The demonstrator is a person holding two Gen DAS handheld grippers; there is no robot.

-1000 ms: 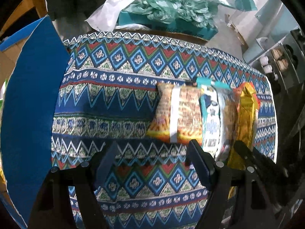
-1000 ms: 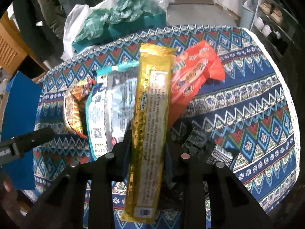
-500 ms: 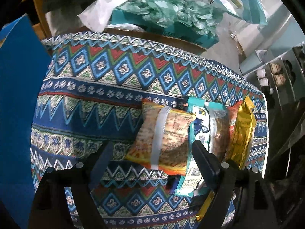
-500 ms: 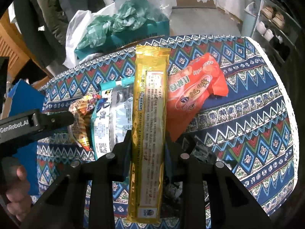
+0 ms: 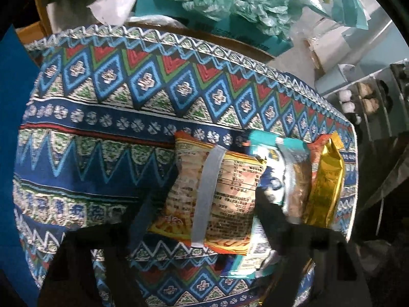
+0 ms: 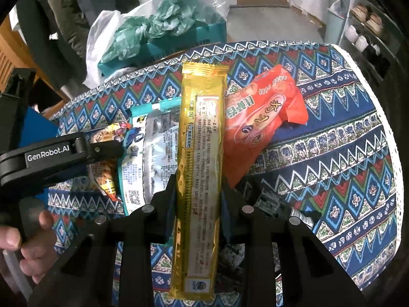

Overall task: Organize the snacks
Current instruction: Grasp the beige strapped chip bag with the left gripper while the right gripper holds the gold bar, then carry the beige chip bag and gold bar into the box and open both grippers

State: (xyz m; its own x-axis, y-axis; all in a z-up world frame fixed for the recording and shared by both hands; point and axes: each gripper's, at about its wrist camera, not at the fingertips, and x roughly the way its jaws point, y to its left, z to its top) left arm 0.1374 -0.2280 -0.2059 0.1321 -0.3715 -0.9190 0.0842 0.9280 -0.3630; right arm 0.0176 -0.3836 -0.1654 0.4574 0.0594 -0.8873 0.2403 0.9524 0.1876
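Gold wrapper [image 6: 198,179] pinched mid-length in right gripper [image 6: 196,197], above table [image 6: 345,153]; slick foil may slide. Left gripper [image 5: 202,204] wide around orange bag [image 5: 212,194]; closing could snag teal packet [image 5: 271,176] alongside.

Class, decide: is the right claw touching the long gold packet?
Touching. The right wrist view shows the right claw shut on the gold packet, both fingers pressed against its edges.
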